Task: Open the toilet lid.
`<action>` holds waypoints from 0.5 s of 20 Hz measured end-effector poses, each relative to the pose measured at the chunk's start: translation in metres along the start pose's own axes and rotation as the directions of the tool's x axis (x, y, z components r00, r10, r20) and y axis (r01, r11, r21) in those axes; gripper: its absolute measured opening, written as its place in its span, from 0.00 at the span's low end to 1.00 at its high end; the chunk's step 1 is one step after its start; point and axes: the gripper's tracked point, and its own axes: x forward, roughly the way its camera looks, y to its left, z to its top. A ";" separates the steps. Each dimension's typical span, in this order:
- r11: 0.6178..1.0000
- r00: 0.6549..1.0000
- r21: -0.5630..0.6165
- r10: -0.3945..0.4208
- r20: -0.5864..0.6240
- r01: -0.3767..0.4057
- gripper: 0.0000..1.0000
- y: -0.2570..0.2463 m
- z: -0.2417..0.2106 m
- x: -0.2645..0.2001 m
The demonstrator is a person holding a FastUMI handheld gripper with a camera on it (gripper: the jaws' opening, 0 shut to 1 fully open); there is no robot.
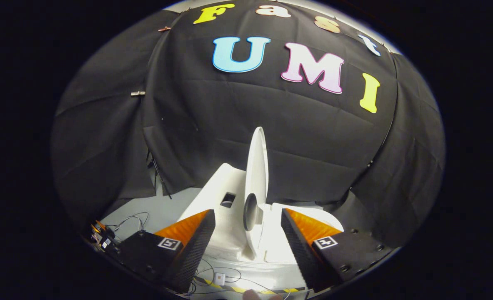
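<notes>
Lid-raising looks essentially finished: the white toilet lid [256, 166] stands upright, edge-on, above the toilet [229, 196] just beyond the tongs [248, 235], whose fingers sit apart, gripping nothing, so only pulling away seems left.

The gripper [247, 221] holds its two textured black fingers [196, 246] spread apart, touching nothing. Between and just beyond them stands the white plastic toilet [225, 196]. Its oval white toilet lid [256, 166] rises upright, edge-on, above the gap between the fingers. Behind the toilet hangs the black cloth wall [313, 137]. Below the fingers, thin cables [219, 273] lie on the pale grey floor [163, 208]; further wiring lies left of the left finger.
</notes>
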 end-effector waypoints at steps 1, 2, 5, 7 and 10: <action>1.000 1.000 0.007 0.000 0.011 0.000 0.99 -0.001 0.003 -0.003; 1.000 1.000 0.012 0.001 0.024 -0.002 0.99 -0.003 0.008 -0.008; 0.999 0.997 0.029 0.035 0.064 -0.037 0.99 -0.006 0.020 -0.024; 0.998 0.995 0.038 0.051 0.084 -0.054 0.98 -0.010 0.027 -0.035; 0.997 0.992 0.045 0.052 0.117 -0.058 0.99 -0.024 0.039 -0.051</action>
